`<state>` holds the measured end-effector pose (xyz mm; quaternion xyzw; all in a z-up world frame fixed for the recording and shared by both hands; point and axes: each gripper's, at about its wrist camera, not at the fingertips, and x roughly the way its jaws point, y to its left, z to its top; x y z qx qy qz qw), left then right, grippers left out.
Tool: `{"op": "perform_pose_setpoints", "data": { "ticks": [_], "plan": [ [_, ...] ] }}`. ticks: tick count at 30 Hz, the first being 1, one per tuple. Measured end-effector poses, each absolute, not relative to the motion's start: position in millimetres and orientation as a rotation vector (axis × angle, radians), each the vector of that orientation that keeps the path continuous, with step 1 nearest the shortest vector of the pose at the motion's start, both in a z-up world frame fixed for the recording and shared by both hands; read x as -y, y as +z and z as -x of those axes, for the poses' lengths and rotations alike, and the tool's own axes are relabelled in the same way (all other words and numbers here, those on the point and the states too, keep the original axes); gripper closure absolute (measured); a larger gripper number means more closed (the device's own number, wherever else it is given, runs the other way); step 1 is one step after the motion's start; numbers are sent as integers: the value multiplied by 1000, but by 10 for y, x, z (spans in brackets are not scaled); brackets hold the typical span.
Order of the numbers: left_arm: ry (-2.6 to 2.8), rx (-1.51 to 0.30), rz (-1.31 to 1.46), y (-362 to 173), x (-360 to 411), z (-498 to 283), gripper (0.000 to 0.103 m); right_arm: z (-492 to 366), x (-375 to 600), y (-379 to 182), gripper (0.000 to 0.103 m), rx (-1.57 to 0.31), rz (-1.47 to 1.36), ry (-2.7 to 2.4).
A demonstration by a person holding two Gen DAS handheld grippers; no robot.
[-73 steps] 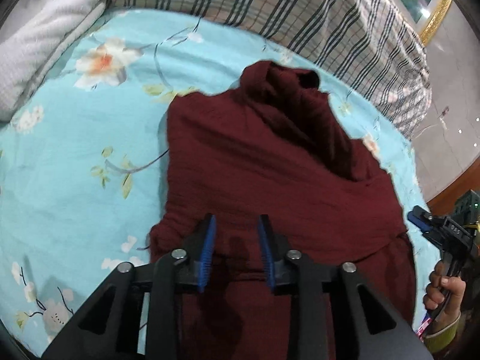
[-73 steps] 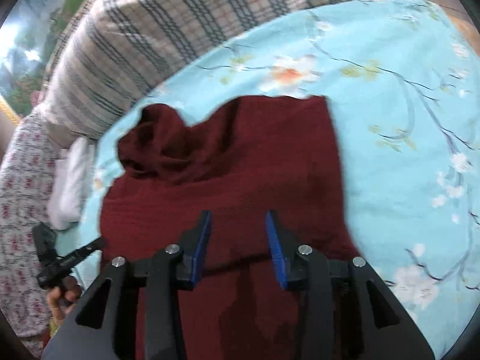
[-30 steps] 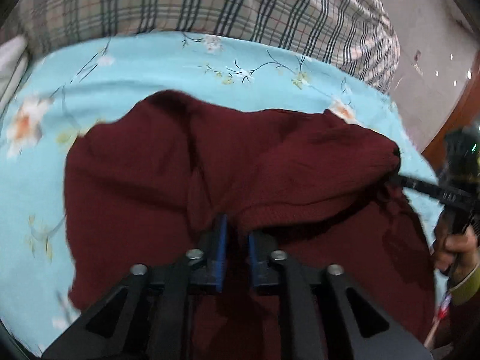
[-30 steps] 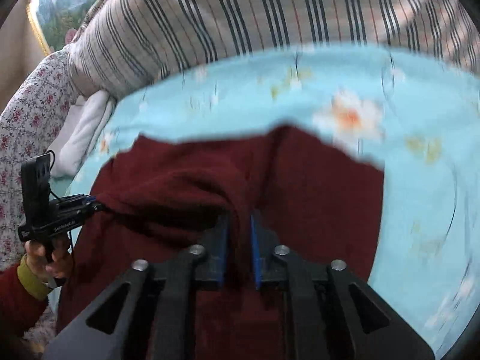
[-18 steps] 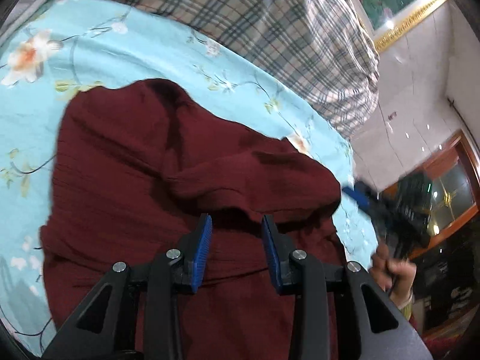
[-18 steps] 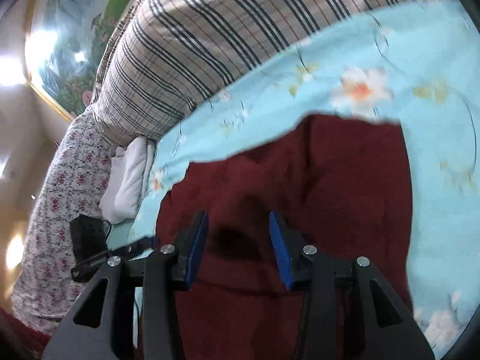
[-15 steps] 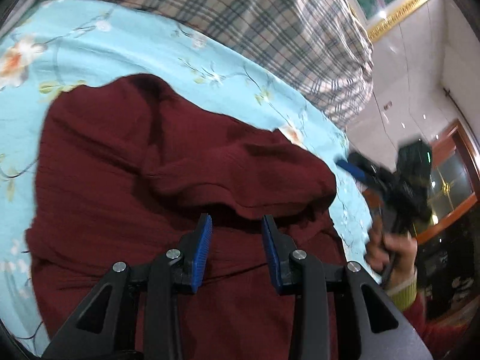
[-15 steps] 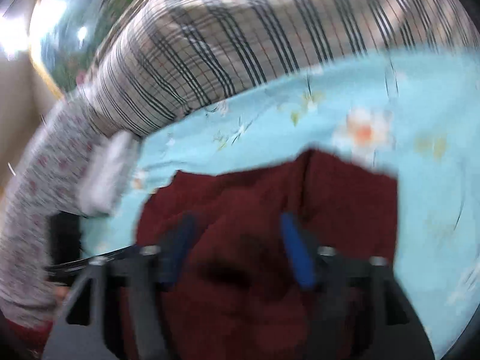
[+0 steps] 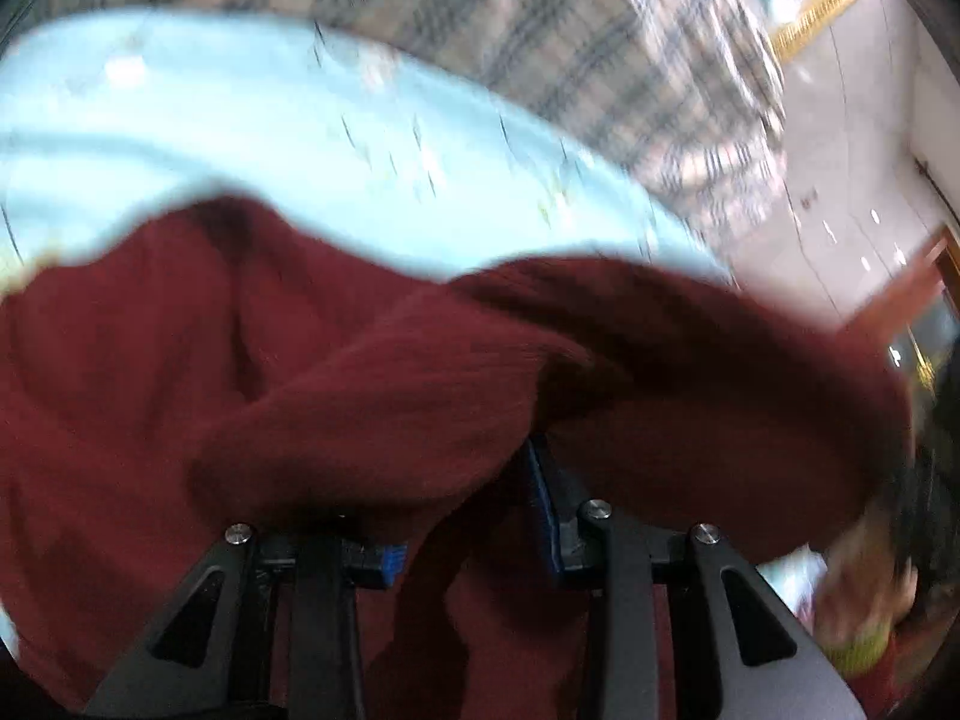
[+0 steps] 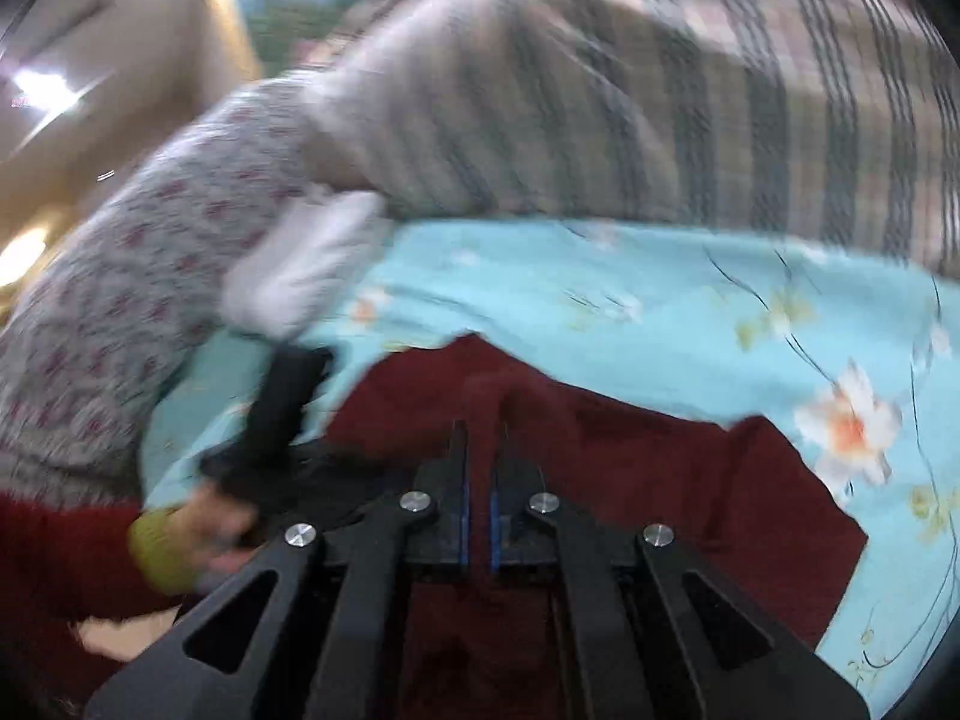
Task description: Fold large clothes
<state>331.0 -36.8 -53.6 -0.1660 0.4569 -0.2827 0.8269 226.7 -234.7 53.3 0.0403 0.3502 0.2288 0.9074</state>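
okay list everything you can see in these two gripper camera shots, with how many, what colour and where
garment: one, dark red, bunched on the bed sheet, a fold draped over the left gripper's fingers
bed sheet: one, light blue with flowers, under the garment
plaid blanket: one, beige with dark stripes, behind the sheet
floral cloth: one, grey with red print, far left
white cloth: one, beside the floral cloth
left gripper: black, blue pads, partly open, fabric between its fingers
right gripper: black, shut, over the garment
hand: yellow-green cuff, red sleeve, holding the left gripper
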Motion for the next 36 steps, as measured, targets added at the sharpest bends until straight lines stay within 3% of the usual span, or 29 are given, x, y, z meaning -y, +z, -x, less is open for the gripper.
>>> {"op": "perform_pose_setpoints", "data": {
  "ticks": [5, 9, 11, 12, 13, 18, 20, 24, 25, 27, 29, 30, 32, 33, 36],
  "plan": [
    [-543, -942, 383, -501, 63, -3126, 65, -1891, 1958, 67, 94, -892, 24, 547],
    [-523, -1003, 407, -745, -330, -2629, 59, -1691, 1998, -315, 89, -980, -88, 521],
    [-543, -1030, 478, -817, -508, -2479, 58, -1573, 2127, -383, 74, -968, -217, 498],
    [-557, -1040, 528, -820, -605, -2431, 58, -1541, 2190, -379, 54, -954, -267, 477],
    [-568, -1045, 564, -805, -690, -2402, 54, -1494, 2282, -374, 44, -925, -329, 441],
    [-681, -1027, 622, -415, -524, -2493, 40, -1430, 2783, -277, 45, -803, -572, 229],
    [-716, -1030, 610, -281, -326, -2559, 20, -1478, 2787, -253, 46, -806, -569, 170],
    [-668, -1178, 504, -340, 229, -2880, 18, -1671, 2767, -287, 46, -854, -541, 50],
    [-645, -1203, 492, -415, 298, -2948, 21, -1675, 2821, -320, 46, -862, -541, 23],
    [-615, -1247, 483, -582, 359, -3043, 42, -1699, 2860, -387, 46, -877, -562, -6],
    [-609, -1256, 481, -676, 384, -3098, 95, -1754, 2893, -485, 47, -908, -574, -20],
    [-618, -1240, 481, -693, 336, -3073, 96, -1789, 2897, -523, 49, -919, -582, -16],
    [-630, -1165, 476, -599, 196, -2984, 97, -1864, 2898, -590, 89, -932, -612, 22],
    [-636, -1125, 470, -524, 108, -2922, 97, -1887, 2909, -597, 95, -932, -622, 30],
    [-678, -936, 409, -231, -235, -2577, 97, -1732, 3027, -302, 96, -761, -642, 61]
  ]
}}
